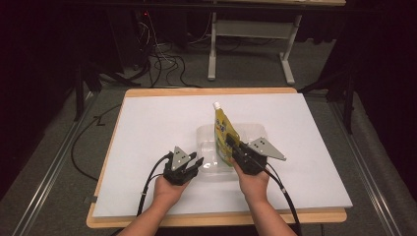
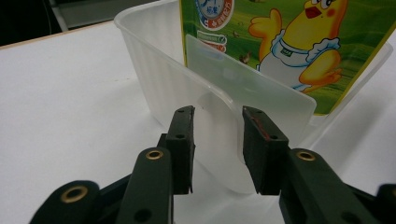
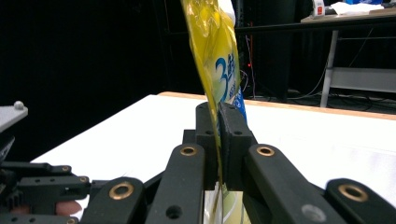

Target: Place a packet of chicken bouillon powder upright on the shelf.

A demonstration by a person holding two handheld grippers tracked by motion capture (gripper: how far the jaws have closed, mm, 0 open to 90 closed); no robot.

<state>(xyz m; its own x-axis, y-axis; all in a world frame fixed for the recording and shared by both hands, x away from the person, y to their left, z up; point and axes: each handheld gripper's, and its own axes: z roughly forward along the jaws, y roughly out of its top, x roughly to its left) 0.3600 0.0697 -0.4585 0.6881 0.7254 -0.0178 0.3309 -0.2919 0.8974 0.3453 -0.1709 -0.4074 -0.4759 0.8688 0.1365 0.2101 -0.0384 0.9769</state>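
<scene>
Forearms enter the high view at 6 o'clock, the left gripper (image 1: 195, 161) touching the near left wall of a clear plastic tub (image 1: 206, 135) on the white bench (image 1: 147, 128), while the right gripper (image 1: 232, 145) pinches a yellow spouted pouch (image 1: 223, 128) standing upright in the tub, spout at 12 o'clock. From the left gripper view, the jaws are spread, straddling the tub's rim, the pouch (image 2: 280, 42) at 1 o'clock. From the right gripper view, the jaws are pressed together on the pouch (image 3: 212, 60).
</scene>
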